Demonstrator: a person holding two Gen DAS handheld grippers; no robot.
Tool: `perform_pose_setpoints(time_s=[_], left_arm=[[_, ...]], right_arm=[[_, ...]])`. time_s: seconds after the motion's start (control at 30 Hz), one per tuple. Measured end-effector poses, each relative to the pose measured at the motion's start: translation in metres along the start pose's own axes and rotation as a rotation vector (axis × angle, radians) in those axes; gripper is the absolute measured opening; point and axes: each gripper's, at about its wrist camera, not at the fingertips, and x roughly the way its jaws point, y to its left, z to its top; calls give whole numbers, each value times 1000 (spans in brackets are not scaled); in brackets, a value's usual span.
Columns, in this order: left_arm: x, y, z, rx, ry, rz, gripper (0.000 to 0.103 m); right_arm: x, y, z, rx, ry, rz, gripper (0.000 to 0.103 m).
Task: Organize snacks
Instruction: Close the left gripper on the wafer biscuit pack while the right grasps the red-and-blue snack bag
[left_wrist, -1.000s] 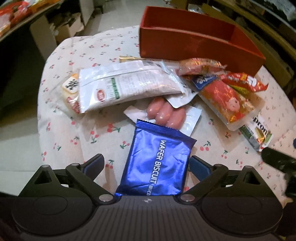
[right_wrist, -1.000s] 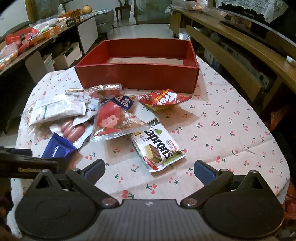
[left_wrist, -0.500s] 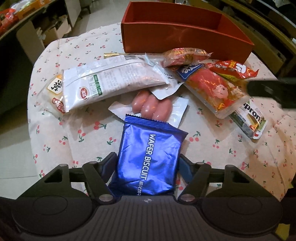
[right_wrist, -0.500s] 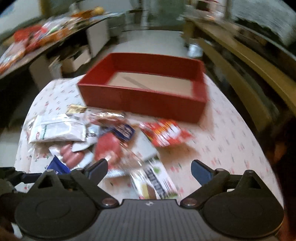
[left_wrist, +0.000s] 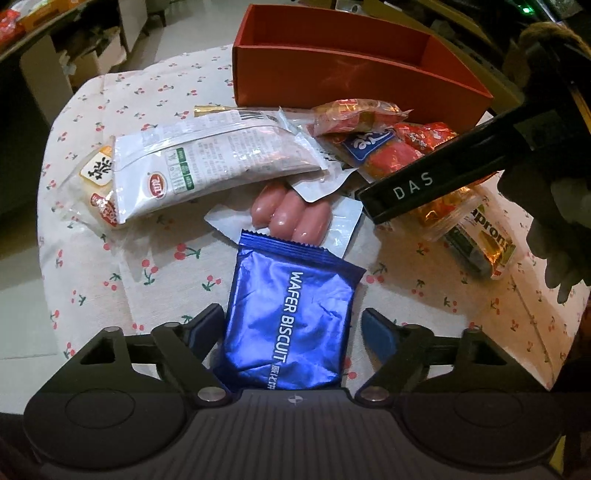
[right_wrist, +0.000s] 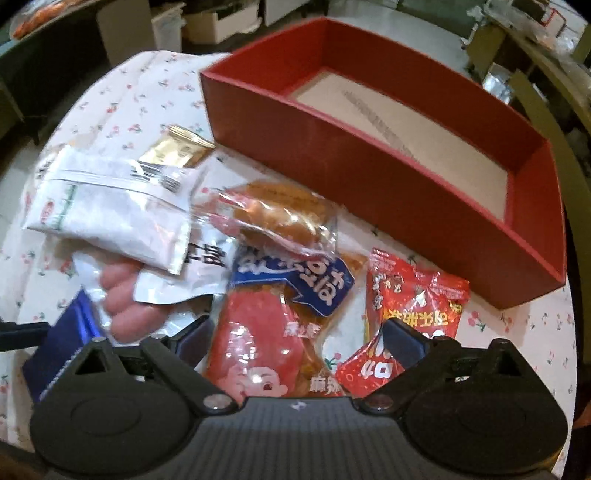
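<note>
A blue wafer biscuit pack (left_wrist: 288, 321) lies between the fingers of my left gripper (left_wrist: 291, 328), whose jaws stand close beside its edges. I cannot tell if they press it. It also shows in the right wrist view (right_wrist: 59, 350). My right gripper (right_wrist: 295, 341) is open over a red cartoon snack bag (right_wrist: 258, 350), with a small red packet (right_wrist: 410, 314) by its right finger. The empty red box (right_wrist: 369, 162) stands behind the pile of snacks.
A white pouch (left_wrist: 207, 162), a sausage pack (left_wrist: 291, 214), a clear bread bag (right_wrist: 273, 214), a gold sachet (right_wrist: 173, 149) and a green wafer pack (left_wrist: 480, 243) lie on the cherry-print tablecloth (left_wrist: 147, 266). The right gripper's body (left_wrist: 461, 170) crosses the left wrist view. Shelves surround the table.
My right gripper has moved forward and left, down over the snack pile. My left gripper's fingers have closed in around the blue wafer pack.
</note>
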Motion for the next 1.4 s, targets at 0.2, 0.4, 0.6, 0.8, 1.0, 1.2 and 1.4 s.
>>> perform_pose_setpoints(time_s=[0.2,0.4,0.6,0.8,1.0,1.2,1.4], left_arm=[[7,-4,2,31,20,-2,100],[4,-3,0,31,19,11,93],[-4,0,-5,35,15,21,80],[-6,-4,-13,90,36,49,85],[4,1,-3,94,43,72,95],[9,2,3,89,48,59,99],[-1,2,2,89,31,46,72]], right_arm=[[1,-5,-2,-10,5,-5,103],[-27,5,-16,-25,-24,5,66],[-51,18,-42,-15,-24,91,62],[-53,36,-68,-101,39,138,69],[-39,21,-53,-72,42,112,94],[-50,19,-60,-46,9,144,55],[-68,20,-68,-11,-27,167,30]])
